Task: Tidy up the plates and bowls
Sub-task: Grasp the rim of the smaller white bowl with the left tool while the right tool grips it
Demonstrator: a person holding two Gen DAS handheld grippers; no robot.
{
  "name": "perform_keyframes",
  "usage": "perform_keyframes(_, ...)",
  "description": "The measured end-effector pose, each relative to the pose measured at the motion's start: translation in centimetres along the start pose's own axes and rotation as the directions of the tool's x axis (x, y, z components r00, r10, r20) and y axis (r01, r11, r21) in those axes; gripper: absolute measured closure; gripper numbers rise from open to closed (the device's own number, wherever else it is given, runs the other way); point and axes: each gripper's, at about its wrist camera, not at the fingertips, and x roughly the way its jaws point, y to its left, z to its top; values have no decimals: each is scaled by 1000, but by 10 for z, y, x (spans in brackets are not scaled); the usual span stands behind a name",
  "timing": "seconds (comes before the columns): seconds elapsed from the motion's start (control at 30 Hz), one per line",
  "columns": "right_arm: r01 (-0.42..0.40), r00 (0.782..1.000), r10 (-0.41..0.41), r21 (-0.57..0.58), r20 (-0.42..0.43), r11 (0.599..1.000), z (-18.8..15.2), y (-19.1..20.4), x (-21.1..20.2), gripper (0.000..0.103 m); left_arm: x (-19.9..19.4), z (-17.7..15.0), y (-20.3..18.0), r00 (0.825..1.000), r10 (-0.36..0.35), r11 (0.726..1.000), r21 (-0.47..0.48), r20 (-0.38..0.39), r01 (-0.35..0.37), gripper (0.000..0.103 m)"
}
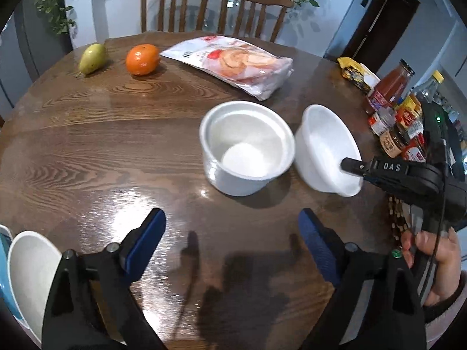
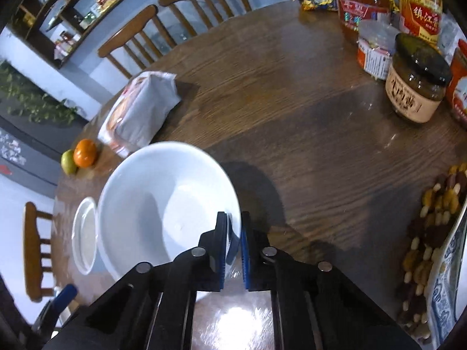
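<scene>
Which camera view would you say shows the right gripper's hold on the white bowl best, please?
The right wrist view: the right gripper has its pads shut on the near rim of the white bowl, seen close up. The left wrist view shows that bowl whole, tilted, with only one finger reaching over its rim.

A home dining room: a round dark-brown wooden dining table (image 1: 87,145) with 2 slatted wooden chairs (image 1: 175,5) at its far side, sauce jars and bottles (image 2: 417,78) crowded at the right, trailing green houseplants (image 1: 52,8), and dark wall shelves (image 2: 73,14) of household goods.
</scene>
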Motion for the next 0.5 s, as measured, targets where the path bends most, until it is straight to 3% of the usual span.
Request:
perform_keyframes(0.13, 12, 1000, -12, -73, -2, 997, -20, 12, -18, 94, 1, -3, -7, 999, -44, 999, 15, -9, 44, 17)
perform_keyframes(0.27, -38, 998, 34, -85, -45, 996, -47, 15, -29, 94, 1, -8, -13, 998, -65, 996, 56, -13, 66, 21)
perform_keyframes(0.37, -52, 996, 43, -108, -78, 993, -69, 17, -33, 94, 4, -15, -18, 998, -60, 993, 99, -36, 63, 30)
perform_keyframes(0.5, -86, 992, 76, -101, -98, 991, -91, 18, -38, 94, 9, -28, -23, 995, -61, 986, 153, -85, 73, 49)
